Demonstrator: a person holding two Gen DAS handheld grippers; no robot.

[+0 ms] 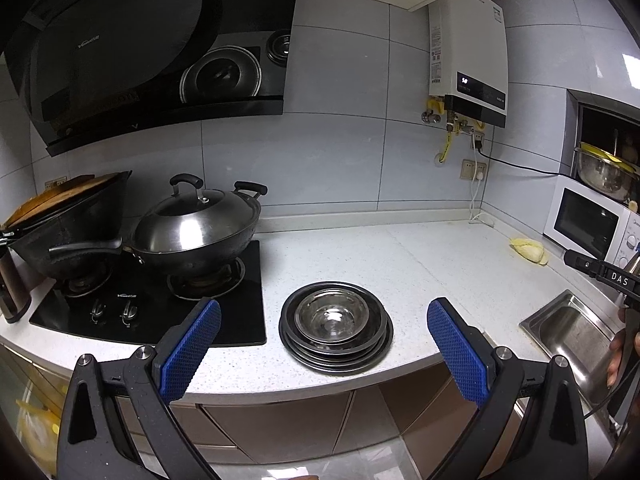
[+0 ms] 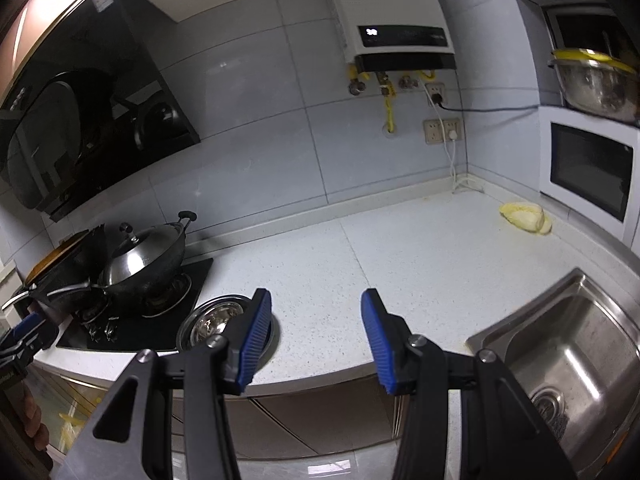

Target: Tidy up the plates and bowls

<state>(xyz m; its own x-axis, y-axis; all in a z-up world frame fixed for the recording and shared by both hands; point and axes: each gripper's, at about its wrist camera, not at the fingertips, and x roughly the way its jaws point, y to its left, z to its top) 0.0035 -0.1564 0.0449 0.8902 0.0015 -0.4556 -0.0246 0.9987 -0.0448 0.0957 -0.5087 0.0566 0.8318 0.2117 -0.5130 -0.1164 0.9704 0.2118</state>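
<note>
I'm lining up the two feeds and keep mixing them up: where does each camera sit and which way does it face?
Left wrist: on the left hand-held gripper, facing the stack of plates topped by a bowl beside the stove; its open blue fingers and the person's other hand show.
Right wrist: on the right hand-held gripper, facing bare countertop left of the sink; its open fingers show.
Shared: stack, wok, microwave.
</note>
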